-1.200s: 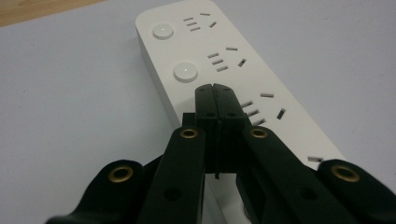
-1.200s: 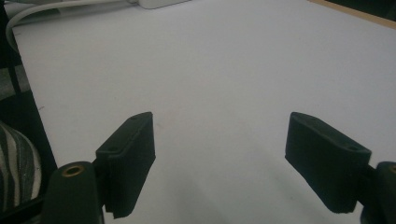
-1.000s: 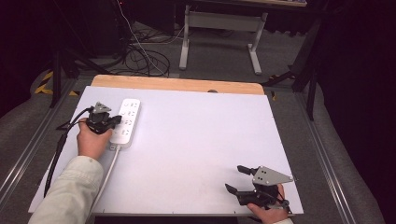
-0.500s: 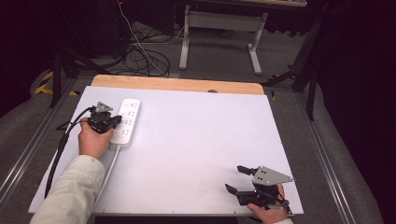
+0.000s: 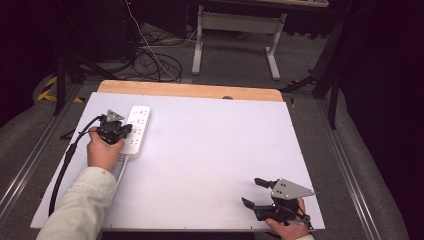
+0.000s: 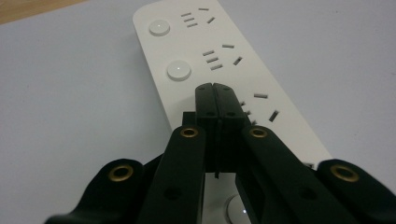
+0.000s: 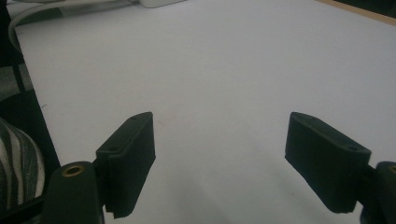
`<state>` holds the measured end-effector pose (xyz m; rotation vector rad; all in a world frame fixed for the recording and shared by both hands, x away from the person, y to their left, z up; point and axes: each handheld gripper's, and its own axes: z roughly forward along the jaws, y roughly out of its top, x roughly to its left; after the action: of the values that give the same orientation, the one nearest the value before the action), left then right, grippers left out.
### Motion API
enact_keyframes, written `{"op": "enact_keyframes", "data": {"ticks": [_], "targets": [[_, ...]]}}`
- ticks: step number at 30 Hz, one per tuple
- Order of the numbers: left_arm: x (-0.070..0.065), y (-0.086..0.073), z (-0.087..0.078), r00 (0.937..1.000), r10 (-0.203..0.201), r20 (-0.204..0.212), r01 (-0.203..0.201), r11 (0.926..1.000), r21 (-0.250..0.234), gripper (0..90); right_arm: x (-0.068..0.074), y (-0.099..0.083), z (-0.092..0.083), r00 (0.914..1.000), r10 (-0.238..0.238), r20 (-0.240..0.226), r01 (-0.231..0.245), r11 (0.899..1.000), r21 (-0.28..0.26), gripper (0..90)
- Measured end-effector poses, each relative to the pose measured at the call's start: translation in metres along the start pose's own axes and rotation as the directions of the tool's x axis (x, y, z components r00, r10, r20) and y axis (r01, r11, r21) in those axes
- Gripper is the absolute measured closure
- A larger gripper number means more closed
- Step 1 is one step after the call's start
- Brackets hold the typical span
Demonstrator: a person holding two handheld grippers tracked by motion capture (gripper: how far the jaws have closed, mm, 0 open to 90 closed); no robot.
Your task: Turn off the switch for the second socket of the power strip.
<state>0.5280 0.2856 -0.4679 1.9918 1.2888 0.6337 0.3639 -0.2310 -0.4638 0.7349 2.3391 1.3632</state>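
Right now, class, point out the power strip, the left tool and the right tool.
power strip [image 6: 187, 42]: left gripper view, its white top face.
left tool [image 6: 215, 88]: left gripper view, closed jaw tips.
right tool [image 5: 252, 192]: high view, gap between open jaws.

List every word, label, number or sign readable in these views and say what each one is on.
No readable text in any view.
White power strip: plain socket slots and round buttons, no print or brand.
Left gripper, jaws shut over the strip: no marking.
Right gripper, jaws open above the white table: no marking.
Yellow-black floor stripes: a pattern, not letters.
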Motion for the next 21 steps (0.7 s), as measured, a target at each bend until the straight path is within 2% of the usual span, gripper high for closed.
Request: {"op": "enact_keyframes", "data": {"ticks": [1,4,7,9,10,11,12,13,14,15,17,19,21], "targets": [[0.002,0.000,0.000,0.9999,-0.010,0.002,0.010,0.9999,0.001,90.0,0.000,0.000,0.000,1.0000,0.001,0.000,-0.001,1.000,-0.001,24.6],[0.007,-0.003,0.000,0.9959,-0.080,0.043,0.080,0.9967,-0.014,90.0,0.000,-0.001,-0.001,1.0000,0.003,0.000,-0.003,1.000,-0.002,24.6],[0.009,-0.003,-0.001,0.9953,-0.076,0.060,0.077,0.9969,-0.015,90.0,0.001,-0.001,-0.002,1.0000,0.003,0.001,-0.003,1.000,-0.004,24.6],[0.011,-0.002,-0.002,0.9885,-0.124,0.087,0.125,0.9922,-0.004,90.0,0.001,0.000,-0.001,1.0000,0.003,0.001,-0.003,1.000,-0.002,24.6],[0.012,-0.002,-0.003,0.9798,-0.144,0.138,0.146,0.9893,-0.003,89.9,0.001,0.000,-0.001,1.0000,0.002,0.002,-0.002,1.000,-0.002,24.6],[0.011,-0.003,-0.003,0.9780,-0.149,0.146,0.152,0.9884,-0.004,89.8,0.001,0.000,-0.001,1.0000,0.001,0.002,-0.001,1.000,-0.003,24.6],[0.010,-0.002,-0.005,0.9833,-0.140,0.117,0.140,0.9901,0.005,89.8,0.001,0.000,-0.001,1.0000,0.001,0.002,-0.001,1.000,-0.004,24.6],[0.010,-0.001,-0.006,0.9847,-0.134,0.112,0.133,0.9910,0.016,89.6,0.001,0.000,-0.001,1.0000,0.001,0.003,-0.001,1.000,-0.007,24.6],[0.010,-0.001,-0.008,0.9821,-0.142,0.124,0.142,0.9898,0.011,89.0,0.000,0.001,-0.002,1.0000,0.000,0.005,0.000,1.000,-0.008,24.6],[0.010,0.000,-0.011,0.9813,-0.146,0.125,0.148,0.9890,-0.003,86.2,0.000,0.001,-0.002,1.0000,0.000,0.006,0.000,1.000,-0.008,24.6],[0.011,0.004,-0.019,0.9811,-0.141,0.132,0.148,0.9878,-0.046,86.1,0.000,0.001,-0.002,1.0000,0.002,0.006,-0.002,1.000,-0.007,24.6],[0.012,0.007,-0.027,0.9796,-0.145,0.139,0.155,0.9856,-0.067,85.4,0.001,0.001,-0.002,1.0000,-0.001,0.004,0.001,1.000,-0.007,24.6],[0.012,0.010,-0.035,0.9830,-0.128,0.132,0.139,0.9867,-0.084,85.0,0.001,0.001,-0.002,1.0000,-0.001,0.005,0.001,1.000,-0.008,24.6]]}}
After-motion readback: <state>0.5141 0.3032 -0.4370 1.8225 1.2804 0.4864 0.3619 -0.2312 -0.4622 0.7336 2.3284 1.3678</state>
